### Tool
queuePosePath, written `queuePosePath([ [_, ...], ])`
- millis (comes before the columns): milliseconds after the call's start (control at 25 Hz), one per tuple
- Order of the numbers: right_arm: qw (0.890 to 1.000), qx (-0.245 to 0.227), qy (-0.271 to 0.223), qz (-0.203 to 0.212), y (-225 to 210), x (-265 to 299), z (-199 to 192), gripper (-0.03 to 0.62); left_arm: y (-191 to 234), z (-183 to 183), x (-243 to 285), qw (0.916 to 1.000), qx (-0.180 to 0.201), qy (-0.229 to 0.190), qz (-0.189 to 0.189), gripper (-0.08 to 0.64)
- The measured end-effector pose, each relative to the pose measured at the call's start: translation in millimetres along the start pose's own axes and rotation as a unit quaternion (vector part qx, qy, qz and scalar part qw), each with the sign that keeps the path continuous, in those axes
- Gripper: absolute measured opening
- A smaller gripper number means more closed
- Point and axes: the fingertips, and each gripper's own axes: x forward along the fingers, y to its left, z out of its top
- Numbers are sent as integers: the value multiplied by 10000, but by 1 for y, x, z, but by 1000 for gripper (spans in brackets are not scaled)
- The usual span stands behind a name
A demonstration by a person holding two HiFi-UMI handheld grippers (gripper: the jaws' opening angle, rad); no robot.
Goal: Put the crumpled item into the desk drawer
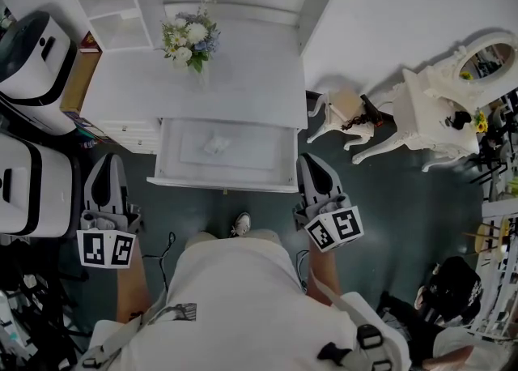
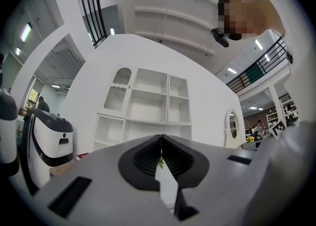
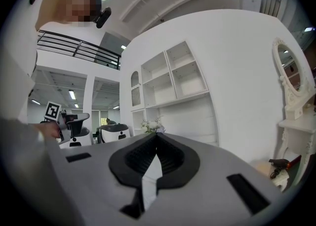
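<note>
While held just off the left front corner of the open desk drawer [image 1: 222, 181], closed fully on nothing: left gripper [image 1: 107, 163]. Lying inside that drawer near its middle, well apart from both grippers: white crumpled item [image 1: 215, 147]. Behind it, standing on the desk [image 1: 251, 78]: flower bouquet [image 1: 190, 37]. Off the drawer's right front corner, likewise pressed together and empty: right gripper [image 1: 311, 163].

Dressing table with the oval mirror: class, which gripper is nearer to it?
Right. The right gripper sits by the open drawer's right corner, on the dressing table's side; the left gripper is beyond the drawer's left end.
</note>
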Motion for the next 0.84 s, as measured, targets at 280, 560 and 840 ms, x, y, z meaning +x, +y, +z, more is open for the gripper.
queuePosePath([
  [280,10000,16,-27,61,-6,4,2,11,-3,-1,4,10000,20,12,52,17],
  [560,9999,17,-15,130,-12,12,2,9,-5,-5,9,9999,49,41,108,17],
  [840,9998,15,-2,181,-19,18,3,11,-7,-5,15,9999,62,30,140,17],
])
